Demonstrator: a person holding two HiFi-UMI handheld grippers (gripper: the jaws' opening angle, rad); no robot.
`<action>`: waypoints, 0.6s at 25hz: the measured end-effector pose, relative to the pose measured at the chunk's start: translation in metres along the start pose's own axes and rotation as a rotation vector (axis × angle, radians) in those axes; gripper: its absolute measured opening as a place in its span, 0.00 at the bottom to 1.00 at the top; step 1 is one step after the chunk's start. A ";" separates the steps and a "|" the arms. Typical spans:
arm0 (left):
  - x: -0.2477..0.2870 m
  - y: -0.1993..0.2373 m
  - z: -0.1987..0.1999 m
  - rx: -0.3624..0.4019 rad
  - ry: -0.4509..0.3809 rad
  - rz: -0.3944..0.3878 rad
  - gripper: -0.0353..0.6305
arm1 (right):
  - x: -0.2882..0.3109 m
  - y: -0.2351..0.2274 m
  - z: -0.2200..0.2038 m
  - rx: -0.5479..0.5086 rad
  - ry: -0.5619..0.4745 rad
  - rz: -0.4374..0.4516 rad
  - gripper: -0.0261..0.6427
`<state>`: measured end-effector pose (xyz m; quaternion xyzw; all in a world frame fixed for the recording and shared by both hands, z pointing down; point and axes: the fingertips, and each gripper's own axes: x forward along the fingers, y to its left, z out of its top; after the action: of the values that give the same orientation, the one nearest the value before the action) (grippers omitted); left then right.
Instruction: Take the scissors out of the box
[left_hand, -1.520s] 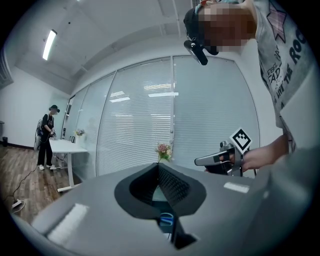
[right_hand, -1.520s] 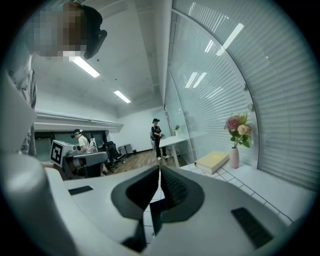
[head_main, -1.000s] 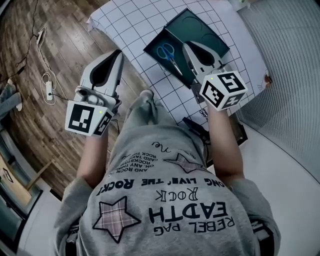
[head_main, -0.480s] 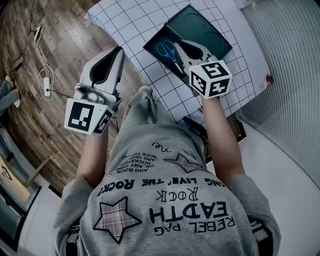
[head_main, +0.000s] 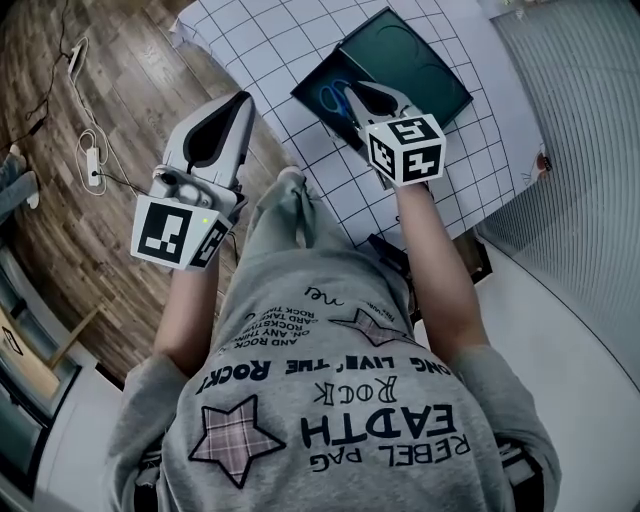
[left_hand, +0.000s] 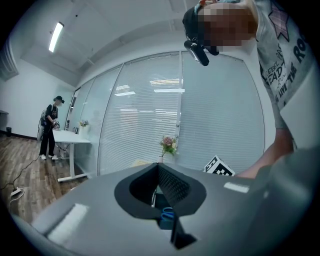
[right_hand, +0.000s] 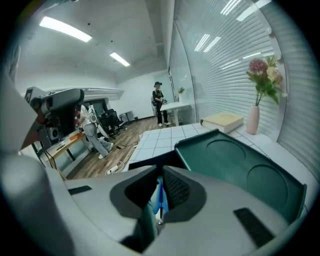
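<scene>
The blue-handled scissors (head_main: 334, 97) lie in the dark tray of an open box (head_main: 312, 98), whose green lid (head_main: 420, 60) is folded back on the checked table. My right gripper (head_main: 362, 92) hovers over the tray, its tips just right of the handles and covering the blades. Its jaws stand together. In the right gripper view, a strip of the scissors (right_hand: 159, 197) shows through the slit below the right gripper's (right_hand: 161, 172) tips. My left gripper (head_main: 238, 102) is held off the table's left edge, jaws together with nothing between them. In the left gripper view, the scissors (left_hand: 167, 216) show far off beyond the left gripper (left_hand: 157, 167).
The checked cloth (head_main: 260, 40) covers the table. To the left is wooden floor with a power strip and cable (head_main: 95, 175). A black object (head_main: 390, 255) sits at the table's near edge. A vase of flowers (right_hand: 253, 117) and a book (right_hand: 222, 120) stand at the far end.
My right gripper has moved left and forward, from beside the scissors to over the tray and the blades. The left gripper has hardly moved.
</scene>
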<state>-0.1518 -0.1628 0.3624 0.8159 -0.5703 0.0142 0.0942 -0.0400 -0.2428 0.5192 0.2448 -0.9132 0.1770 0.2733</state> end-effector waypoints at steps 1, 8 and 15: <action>0.000 0.001 -0.001 -0.002 0.001 0.000 0.06 | 0.003 0.000 -0.002 -0.010 0.016 0.000 0.07; 0.001 0.003 -0.007 -0.010 0.007 -0.002 0.06 | 0.029 0.005 -0.023 -0.054 0.144 0.021 0.07; -0.002 0.007 -0.011 -0.022 0.013 0.006 0.06 | 0.049 0.004 -0.035 -0.117 0.254 0.008 0.14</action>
<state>-0.1577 -0.1609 0.3742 0.8129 -0.5724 0.0134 0.1068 -0.0634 -0.2409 0.5750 0.2003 -0.8811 0.1540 0.3997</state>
